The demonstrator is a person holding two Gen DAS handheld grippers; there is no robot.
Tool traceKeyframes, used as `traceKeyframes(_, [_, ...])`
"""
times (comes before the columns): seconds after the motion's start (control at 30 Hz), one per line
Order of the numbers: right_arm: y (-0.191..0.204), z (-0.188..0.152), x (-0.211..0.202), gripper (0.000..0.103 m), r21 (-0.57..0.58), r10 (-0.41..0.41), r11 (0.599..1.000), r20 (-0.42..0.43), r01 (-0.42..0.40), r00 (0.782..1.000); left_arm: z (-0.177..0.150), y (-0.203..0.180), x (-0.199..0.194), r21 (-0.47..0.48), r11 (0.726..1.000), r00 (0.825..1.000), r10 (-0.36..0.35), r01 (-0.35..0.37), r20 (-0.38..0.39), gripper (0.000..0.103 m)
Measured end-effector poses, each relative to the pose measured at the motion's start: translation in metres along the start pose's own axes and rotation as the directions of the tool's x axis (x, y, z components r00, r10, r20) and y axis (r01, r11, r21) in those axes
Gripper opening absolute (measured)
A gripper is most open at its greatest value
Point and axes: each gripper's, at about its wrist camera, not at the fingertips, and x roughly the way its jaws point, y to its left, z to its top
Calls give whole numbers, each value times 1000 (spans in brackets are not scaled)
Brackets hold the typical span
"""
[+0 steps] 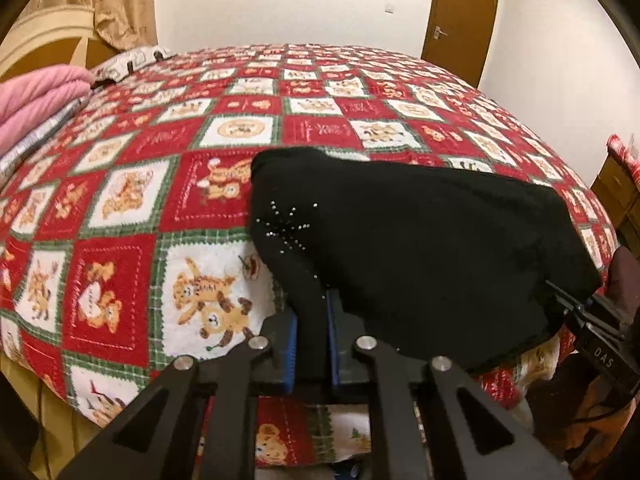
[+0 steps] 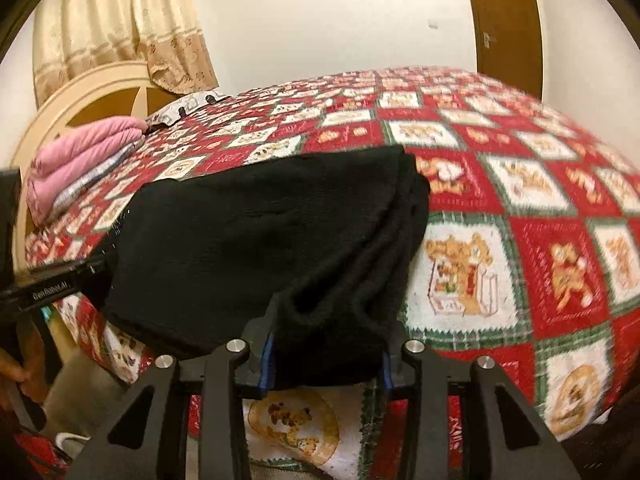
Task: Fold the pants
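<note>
Left gripper (image 1: 313, 334) clamps the pants (image 1: 420, 256) at their near-left edge; right gripper (image 2: 326, 354) clamps their near-right edge, jaws wider apart around bunched cloth.

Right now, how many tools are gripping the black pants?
2. The left tool clamps the near edge at the rhinestone end of the black pants; the right tool clamps the bunched opposite end.

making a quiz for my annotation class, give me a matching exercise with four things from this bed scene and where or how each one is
Things:
1. black pants
2. pink quilt
3. brown door
4. left gripper

States:
A. stacked at the bed's left edge by the headboard
B. shut on a bunch of dark fabric
C. lying folded on the teddy-bear blanket
D. in the white wall beyond the bed

Pairs: 1-C, 2-A, 3-D, 4-B
</note>
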Motion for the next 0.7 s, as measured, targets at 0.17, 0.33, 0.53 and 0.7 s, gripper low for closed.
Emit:
traceKeyframes(0.17, [4, 8, -13, 33, -25, 0, 1000, 47, 1, 999, 6, -11, -19, 57, 998, 997, 15, -20, 76, 12])
traceKeyframes(0.33, [13, 13, -26, 32, -82, -13, 996, 101, 21, 995, 13, -11, -27, 54, 999, 995, 1, -6, 101, 12])
traceKeyframes(0.53, [21, 14, -32, 32, -125, -36, 991, 134, 53, 990, 15, -12, -30, 49, 999, 993, -11, 5, 116, 12])
traceKeyframes(0.7, [26, 14, -36, 32, -146, -48, 987, 154, 71, 987, 17, -16, -33, 66, 998, 991, -9, 0, 134, 12])
